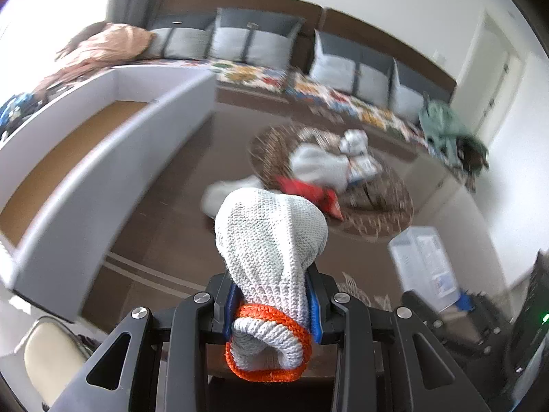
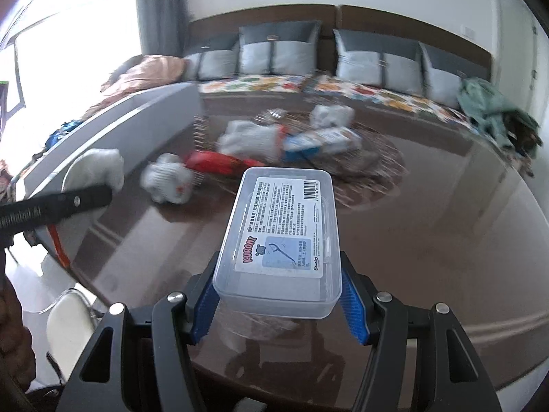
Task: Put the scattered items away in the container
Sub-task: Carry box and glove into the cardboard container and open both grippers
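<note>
Brown glossy table (image 2: pixel 429 240) carries a white open box (image 1: pixel 113 130) at its left and a round woven mat (image 1: pixel 370 189) strewn with blurred items. Left gripper (image 1: pixel 272 304) pinches a white knitted glove (image 1: pixel 271 240) with an orange cuff; right gripper (image 2: pixel 279 295) clamps a clear plastic floss case (image 2: pixel 284 237) above the tabletop.

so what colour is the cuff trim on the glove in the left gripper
Orange, on a white knit glove; clearest in the left wrist view.

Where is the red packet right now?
The red packet lies on the brown table, at the near-left edge of the round woven mat, between a white glove and the pile of white cloth.
</note>
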Demonstrator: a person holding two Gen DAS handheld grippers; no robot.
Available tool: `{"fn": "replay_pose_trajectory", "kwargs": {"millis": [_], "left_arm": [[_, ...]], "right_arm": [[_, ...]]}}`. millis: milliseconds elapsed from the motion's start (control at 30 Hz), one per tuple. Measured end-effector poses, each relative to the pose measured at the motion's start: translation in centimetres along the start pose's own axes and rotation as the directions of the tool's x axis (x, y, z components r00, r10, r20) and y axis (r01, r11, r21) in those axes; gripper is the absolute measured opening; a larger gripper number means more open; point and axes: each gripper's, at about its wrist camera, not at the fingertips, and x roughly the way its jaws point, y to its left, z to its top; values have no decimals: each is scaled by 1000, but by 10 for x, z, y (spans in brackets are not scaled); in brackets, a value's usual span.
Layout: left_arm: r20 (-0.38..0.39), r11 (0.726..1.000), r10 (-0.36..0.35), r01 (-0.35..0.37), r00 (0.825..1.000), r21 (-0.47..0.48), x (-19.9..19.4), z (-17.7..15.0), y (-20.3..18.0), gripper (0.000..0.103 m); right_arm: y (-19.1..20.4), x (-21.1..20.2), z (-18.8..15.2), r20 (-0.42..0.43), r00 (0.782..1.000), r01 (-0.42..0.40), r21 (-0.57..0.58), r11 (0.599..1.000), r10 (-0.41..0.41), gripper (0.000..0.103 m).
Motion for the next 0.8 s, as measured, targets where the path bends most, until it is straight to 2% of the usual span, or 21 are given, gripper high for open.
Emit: {"fn": "replay_pose_trajectory", "kwargs": {"millis": [100, 200, 300, 400, 467, 633, 733, 767, 800], "left_arm": [[41, 997, 34, -31, 999, -71, -24, 22, 39, 32], [70, 987, 88, -78, 994, -142, -41, 44, 84, 32], [83, 966, 159, -138, 984, -218, -50, 66, 139, 32], [52, 942, 219, -197, 974, -272, -46, 86, 191, 32], [26, 932, 232, -215, 972, -291, -39, 95, 215, 32], [-48, 917, 247, -250, 968, -311, -8, 106, 252, 33], [-107, 909, 264, -285, 959, -304, 11, 107, 263, 41], [-120, 907, 266, -290, 957, -307, 14, 106, 267, 49], [-126, 904, 261, -288, 957, -317, 16, 106, 272, 53]], "right_arm": [[28, -2, 22, 24, 997, -73, -25, 997, 73, 62], [64, -1, 55, 60, 985, -161, -56, 985, 164, 62], [108, 9, 93, 79, 961, -258, -87, 962, 265, 62], [164, 26, 128, 83, 934, -334, -151, 931, 348, 62], [204, 37, 145, 87, 915, -372, -199, 907, 394, 62], [283, 79, 169, 38, 887, -432, -288, 855, 461, 62], [315, 114, 173, -43, 882, -462, -283, 841, 470, 64], [322, 125, 173, -73, 882, -466, -278, 840, 465, 64], [326, 133, 172, -92, 893, -447, -275, 851, 440, 65]]}}
